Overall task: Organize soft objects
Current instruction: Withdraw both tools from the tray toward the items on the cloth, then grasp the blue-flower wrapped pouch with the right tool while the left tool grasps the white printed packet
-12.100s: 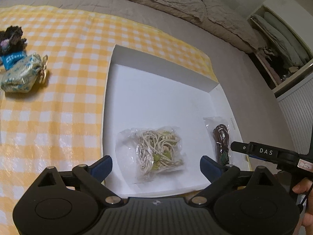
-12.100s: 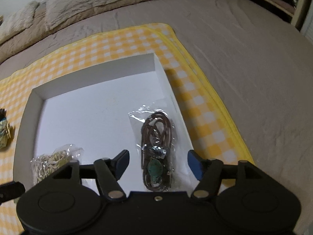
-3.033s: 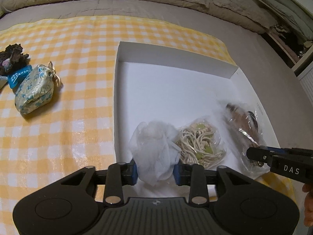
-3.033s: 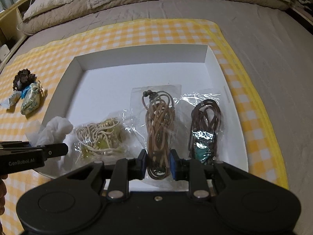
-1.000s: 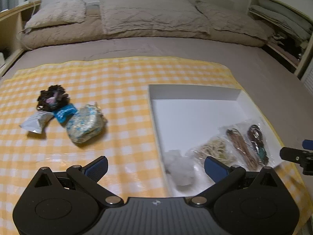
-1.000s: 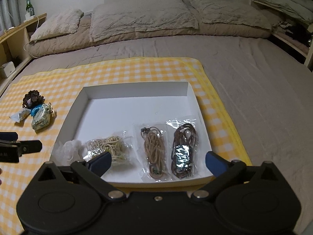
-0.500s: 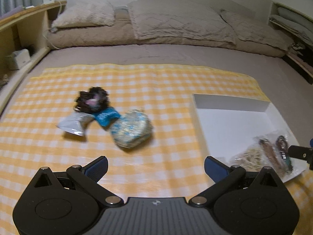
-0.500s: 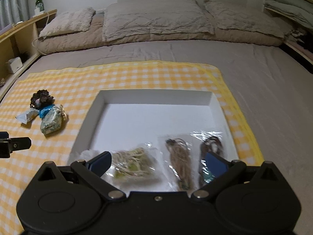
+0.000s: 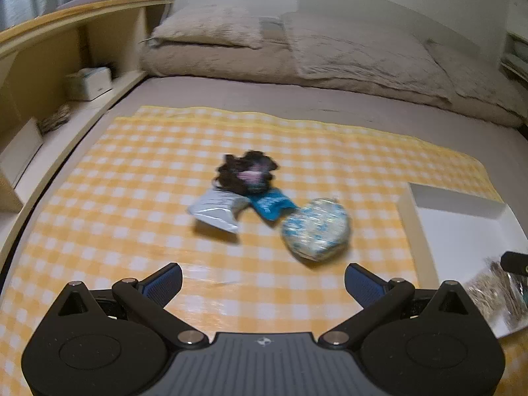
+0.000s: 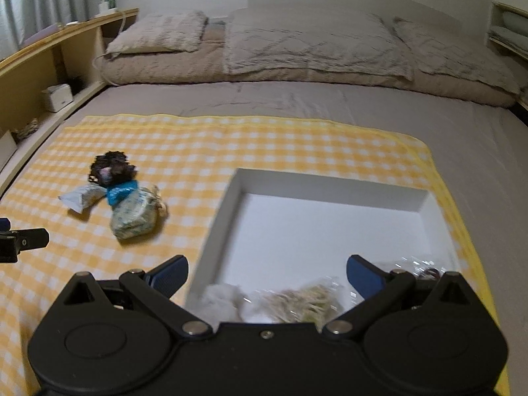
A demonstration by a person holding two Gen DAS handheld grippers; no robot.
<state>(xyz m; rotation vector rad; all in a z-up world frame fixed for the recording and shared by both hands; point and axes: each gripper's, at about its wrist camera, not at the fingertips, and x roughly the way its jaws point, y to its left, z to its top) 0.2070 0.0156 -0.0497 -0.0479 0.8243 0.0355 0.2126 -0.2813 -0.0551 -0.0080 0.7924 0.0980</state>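
- Left wrist view: the left tool (image 9: 263, 280) is seen released, jaws spread wide and empty, above the checked cloth (image 9: 109, 204). The remaining soft things lie bunched ahead: a patterned pouch (image 9: 315, 233), a blue packet (image 9: 272, 203), a silver packet (image 9: 217, 210) and a dark scrunchie (image 9: 247, 173), touching one another. A neighbour could be dragged along if the pouch is pinched off-centre.
- Right wrist view: the right tool (image 10: 266, 274) is likewise released and empty, over the near edge of the white tray (image 10: 214, 227), where a white wad (image 10: 220, 304) and a bagged cord bundle (image 10: 302, 300) are stored. These could be knocked if the tool is lowered carelessly.
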